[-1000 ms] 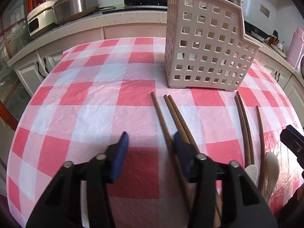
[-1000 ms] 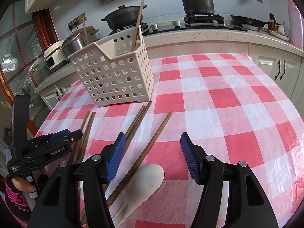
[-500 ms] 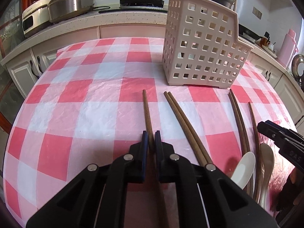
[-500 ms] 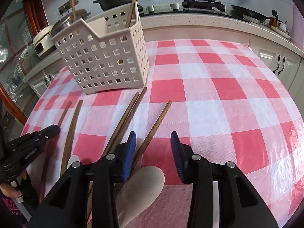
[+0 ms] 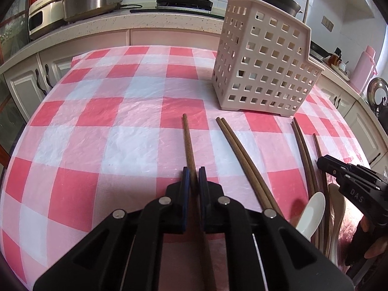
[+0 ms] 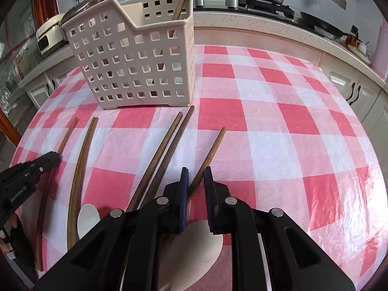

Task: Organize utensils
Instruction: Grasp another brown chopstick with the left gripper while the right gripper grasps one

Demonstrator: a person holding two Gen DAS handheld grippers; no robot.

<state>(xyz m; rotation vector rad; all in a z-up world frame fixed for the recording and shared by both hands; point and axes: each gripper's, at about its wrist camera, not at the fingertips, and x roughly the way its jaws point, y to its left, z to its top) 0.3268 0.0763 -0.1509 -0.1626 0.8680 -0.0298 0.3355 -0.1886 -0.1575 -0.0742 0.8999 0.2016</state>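
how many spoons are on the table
2: a white spoon lies beside the chopsticks at left, a beige spoon under the right gripper. The basket may hide more.

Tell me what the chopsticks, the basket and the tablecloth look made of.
Chopsticks: dark brown wood, matte, faint grain showing. Basket: beige moulded plastic, smooth, with a grid of square holes. Tablecloth: likely thin plastic film; it crinkles and shines slightly.

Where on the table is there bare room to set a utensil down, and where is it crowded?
Bare cloth lies left of the single chopstick held by the left gripper, and right of the chopstick between the right gripper fingers. Crowded: the strip before the basket, with chopsticks and spoons.
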